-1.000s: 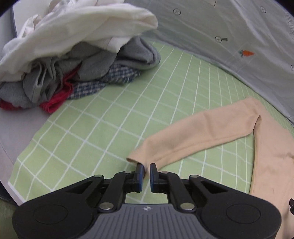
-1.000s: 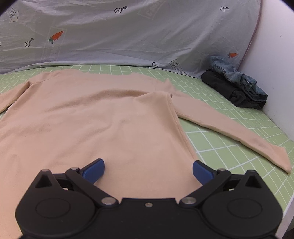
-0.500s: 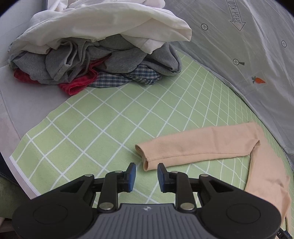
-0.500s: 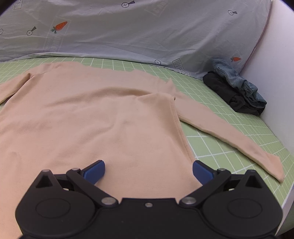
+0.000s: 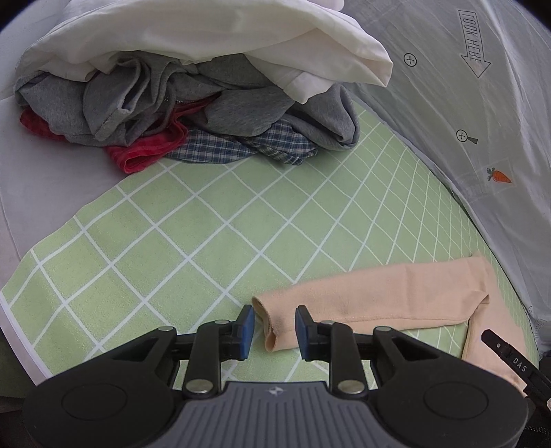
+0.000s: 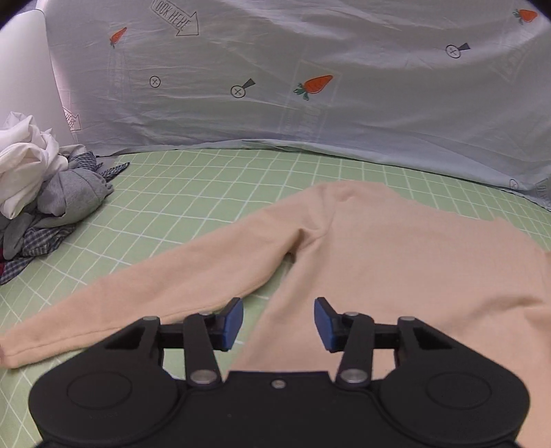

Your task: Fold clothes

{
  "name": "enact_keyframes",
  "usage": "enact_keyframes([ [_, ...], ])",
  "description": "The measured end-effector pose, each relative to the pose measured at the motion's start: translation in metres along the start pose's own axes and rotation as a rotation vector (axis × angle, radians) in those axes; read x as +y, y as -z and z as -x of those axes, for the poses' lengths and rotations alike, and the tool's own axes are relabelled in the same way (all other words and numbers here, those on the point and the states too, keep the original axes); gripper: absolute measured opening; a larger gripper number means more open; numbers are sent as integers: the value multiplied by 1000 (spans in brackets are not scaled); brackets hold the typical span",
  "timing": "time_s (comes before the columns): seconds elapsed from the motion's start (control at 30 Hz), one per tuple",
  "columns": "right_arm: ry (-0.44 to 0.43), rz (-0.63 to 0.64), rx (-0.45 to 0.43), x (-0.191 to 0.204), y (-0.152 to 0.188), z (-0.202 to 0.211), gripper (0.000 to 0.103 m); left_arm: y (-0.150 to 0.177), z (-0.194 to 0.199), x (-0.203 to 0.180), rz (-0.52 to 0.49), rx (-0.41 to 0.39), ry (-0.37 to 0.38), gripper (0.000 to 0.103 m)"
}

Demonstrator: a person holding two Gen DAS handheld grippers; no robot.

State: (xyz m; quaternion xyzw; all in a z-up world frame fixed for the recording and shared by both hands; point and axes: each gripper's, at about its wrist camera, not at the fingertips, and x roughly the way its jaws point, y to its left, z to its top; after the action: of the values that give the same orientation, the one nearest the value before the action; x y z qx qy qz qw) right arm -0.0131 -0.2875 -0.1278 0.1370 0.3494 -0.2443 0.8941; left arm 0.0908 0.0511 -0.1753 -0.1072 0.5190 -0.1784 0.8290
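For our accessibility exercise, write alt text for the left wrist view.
The open left gripper straddles the cuff of a peach sleeve lying flat on a green checked mat. Behind lies a pile of unfolded clothes, white on top.

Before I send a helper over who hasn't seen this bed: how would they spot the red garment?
Find the green checked sheet, then the pile of clothes heaped at its far corner under a big white cloth. The red garment pokes out at the pile's near edge beside a blue plaid piece, the only bright colour among greys.
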Motion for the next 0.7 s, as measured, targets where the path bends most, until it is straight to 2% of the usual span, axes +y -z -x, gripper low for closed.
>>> enact_keyframes([
  [0.1, -55, -4, 51, 15, -7, -27, 44, -1, -5, -5, -25, 5, -23, 28],
  [0.2, -85, -62, 108, 21, -9, -45, 44, -1, -9, -7, -27, 14, -31, 28],
  [0.3, -69, -57, 126, 26, -8, -52, 42, -1, -14, -8, -32, 28, -44, 28],
  [0.33, -82, -47, 130, 26, -8, -52, 31, 0, -15, -8, -36, 30, -50, 28],
  [0.37, -95, -37, 133, 27, -9, -52, 4, 1, -17, -9, -40, 32, -55, 28],
  [0.43, -119, -44, 125, 23, -10, -46, 3, 1, -15, -8, -36, 25, -58, 28],
  [0.6, -172, -79, 1, -1, -18, 4, 3, -1, -5, -6, -20, -16, -63, 28],
  [0.67, -153, -74, -40, -19, -14, 22, 3, 4, -6, -11, -41, 1, -52, 28],
  [0.7, -119, -59, -28, -26, -9, 22, 3, 6, -7, -14, -52, 9, -47, 28],
])
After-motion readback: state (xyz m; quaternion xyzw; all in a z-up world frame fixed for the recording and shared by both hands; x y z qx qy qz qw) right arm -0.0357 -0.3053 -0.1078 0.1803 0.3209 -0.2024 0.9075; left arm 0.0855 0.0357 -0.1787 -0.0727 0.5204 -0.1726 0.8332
